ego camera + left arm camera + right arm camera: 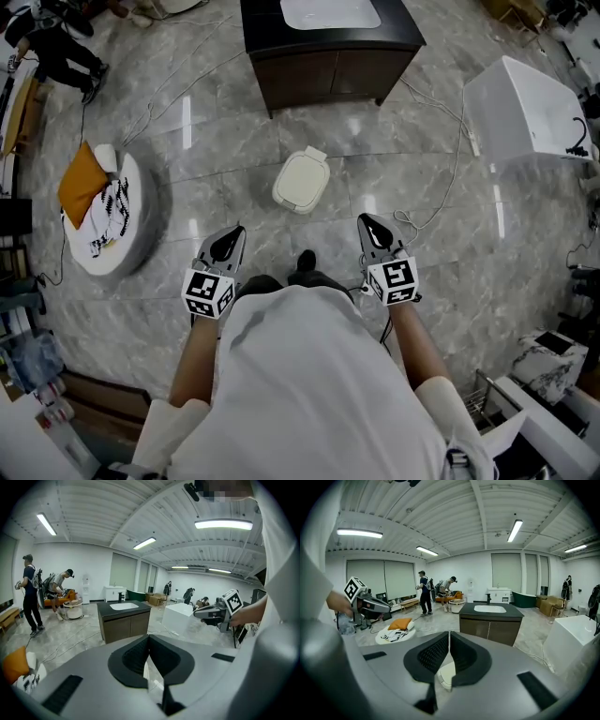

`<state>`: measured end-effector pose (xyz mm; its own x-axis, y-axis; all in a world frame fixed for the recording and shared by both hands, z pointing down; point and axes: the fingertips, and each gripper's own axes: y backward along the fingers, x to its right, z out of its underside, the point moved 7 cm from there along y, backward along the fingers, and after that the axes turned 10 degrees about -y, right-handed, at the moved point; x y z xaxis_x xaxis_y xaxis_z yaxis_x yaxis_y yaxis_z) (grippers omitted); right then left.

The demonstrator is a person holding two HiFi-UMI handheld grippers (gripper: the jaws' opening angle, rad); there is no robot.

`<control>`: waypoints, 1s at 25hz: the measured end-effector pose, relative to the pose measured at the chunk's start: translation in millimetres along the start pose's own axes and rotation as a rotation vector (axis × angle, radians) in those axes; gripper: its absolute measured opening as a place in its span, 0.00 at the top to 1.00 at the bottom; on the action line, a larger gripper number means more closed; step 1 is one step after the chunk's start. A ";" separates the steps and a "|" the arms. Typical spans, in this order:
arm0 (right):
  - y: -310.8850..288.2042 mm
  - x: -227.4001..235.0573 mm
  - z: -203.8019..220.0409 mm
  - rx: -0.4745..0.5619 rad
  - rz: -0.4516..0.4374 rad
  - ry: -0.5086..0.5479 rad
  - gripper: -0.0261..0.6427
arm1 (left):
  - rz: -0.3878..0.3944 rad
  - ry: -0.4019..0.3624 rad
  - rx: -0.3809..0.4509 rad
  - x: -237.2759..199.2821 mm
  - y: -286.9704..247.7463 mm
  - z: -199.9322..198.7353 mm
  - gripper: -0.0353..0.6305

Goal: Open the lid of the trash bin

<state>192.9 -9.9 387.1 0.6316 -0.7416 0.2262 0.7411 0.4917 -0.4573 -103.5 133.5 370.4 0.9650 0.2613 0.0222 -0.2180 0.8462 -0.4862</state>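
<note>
- Since the polished grey marbled floor (pixel 469 281) takes up most of the head view, everything else reads as an island on it, with thin cables (pixel 437 208) trailing across its glossy, streaked surface.
- Farthest ahead stands a dark wood-grain cabinet (pixel 328 70), boxy, with a smooth white basin (pixel 330 12) sunk into its top.
- At the right sits a plain white block (pixel 525 108) with hard, flat faces.
- At the left lies a round white pouf (pixel 131 248) carrying a soft orange cushion (pixel 80 186).
- On open floor between cabinet and person sits the trash bin (pixel 302 180): cream plastic, a rounded rectangle, its lid flat and down. Its long axis runs roughly away from the person, tilted slightly, with what looks like the hinge tab at the far end.
- That bin lies ahead of and between both claws, well apart from each; the right looks marginally nearer, and its own view has the bin just beneath the jaws.
- Both the left gripper (pixel 236 232) and right gripper (pixel 366 221) have their ribbed black jaws pressed together on nothing.
</note>
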 end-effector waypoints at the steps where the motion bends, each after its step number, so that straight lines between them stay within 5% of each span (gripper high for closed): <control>1: -0.9 1.9 0.2 0.000 0.000 -0.005 0.91 | 0.002 -0.002 -0.005 -0.4 -2.2 -1.1 0.92; 12: -16.3 9.4 2.8 -0.011 0.047 -0.042 0.91 | 0.048 -0.042 -0.020 -27.4 -31.8 -12.2 0.92; 25: -37.5 -22.7 -0.6 -0.024 0.207 -0.094 0.91 | 0.223 -0.124 -0.023 -87.0 -62.7 -10.8 0.92</control>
<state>150.6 -11.8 398.5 0.7889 -0.5796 0.2040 0.5885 0.6173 -0.5221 -172.2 52.7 389.5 0.8680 0.4962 0.0184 -0.4184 0.7509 -0.5109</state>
